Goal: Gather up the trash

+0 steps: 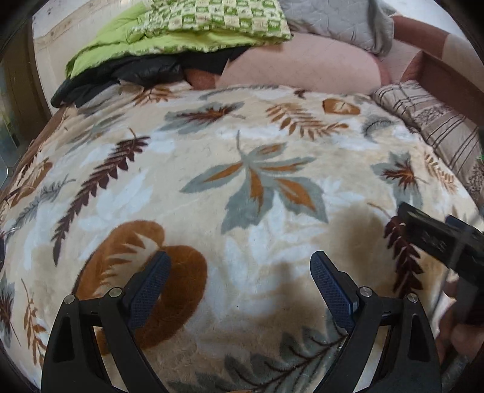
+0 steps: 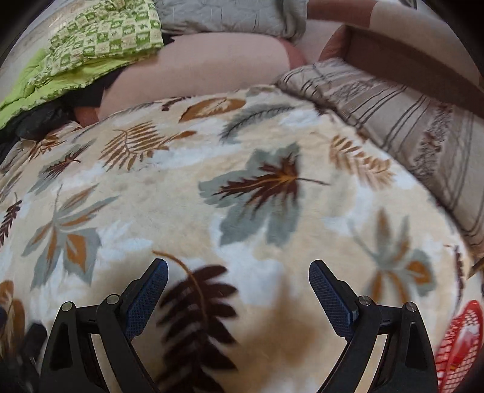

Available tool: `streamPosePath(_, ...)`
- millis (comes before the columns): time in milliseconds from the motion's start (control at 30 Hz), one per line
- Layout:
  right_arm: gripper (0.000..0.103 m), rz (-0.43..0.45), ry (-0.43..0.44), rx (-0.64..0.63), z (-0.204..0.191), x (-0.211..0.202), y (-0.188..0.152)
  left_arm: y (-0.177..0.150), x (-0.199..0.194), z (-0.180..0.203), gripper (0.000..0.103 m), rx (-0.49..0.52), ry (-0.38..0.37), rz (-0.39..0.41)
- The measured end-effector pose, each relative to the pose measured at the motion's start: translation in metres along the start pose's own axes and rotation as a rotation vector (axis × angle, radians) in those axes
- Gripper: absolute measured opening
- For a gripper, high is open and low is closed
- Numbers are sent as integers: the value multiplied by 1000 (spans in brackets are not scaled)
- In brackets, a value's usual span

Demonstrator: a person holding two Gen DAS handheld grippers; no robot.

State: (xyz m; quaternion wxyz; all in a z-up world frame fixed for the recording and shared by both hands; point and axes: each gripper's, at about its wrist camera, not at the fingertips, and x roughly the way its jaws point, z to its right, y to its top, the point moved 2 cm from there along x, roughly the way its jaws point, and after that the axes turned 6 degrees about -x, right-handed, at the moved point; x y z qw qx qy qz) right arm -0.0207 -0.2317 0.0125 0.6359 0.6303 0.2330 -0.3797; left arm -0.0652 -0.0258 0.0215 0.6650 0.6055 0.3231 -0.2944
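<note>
A bed fills both views, covered by one cream plush blanket (image 1: 242,187) printed with grey, brown and orange leaves. At its far end lies a heap of bedding: one green checked quilt (image 1: 211,21), one grey quilted cover (image 1: 338,21), one black padded garment (image 1: 121,75) and one large pink pillow (image 1: 302,63). Along the right side lies one striped beige pillow (image 1: 429,127), with a brown wooden bed rail (image 1: 447,75) beyond it. A pale wall (image 1: 45,39) shows at the upper left.

The left gripper (image 1: 240,266) hangs over the blanket with its two blue-padded fingers wide apart and nothing between them. In its view the right gripper (image 1: 435,238) shows as a dark body at the right edge, with part of a hand (image 1: 462,338) below it.

The right gripper (image 2: 239,272), seen from its own camera, also has its two fingers spread apart and empty, above a dark fern leaf in the print. This view is somewhat blurred.

One red mesh basket (image 2: 459,341) with something pale inside shows at the lower right edge of the right view, just beside the bed; what it holds cannot be told. No piece of trash can be made out on the blanket in either view.
</note>
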Motion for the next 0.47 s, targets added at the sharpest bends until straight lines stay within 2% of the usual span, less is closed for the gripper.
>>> streamPosePath(100, 96, -21, -24, -3, -2, 19, 3, -2, 12, 1, 93, -9, -1, -51)
streamPosePath(133, 97, -56, -25, -6, -3, 28, 3, -3, 17, 0, 93, -17, 1, -69)
streamPosePath(200, 103, -70, -35, 10, 1, 32, 6, -3, 23, 0, 93, -27, 2, -90)
streamPosePath(333, 103, -80, -50, 9, 3, 32, 4, -2, 27, 3, 93, -19, 23, -74)
streamPosePath(467, 103, -72, -26, 36, 6, 33, 1, 2, 33, 1, 93, -28, 34, -64)
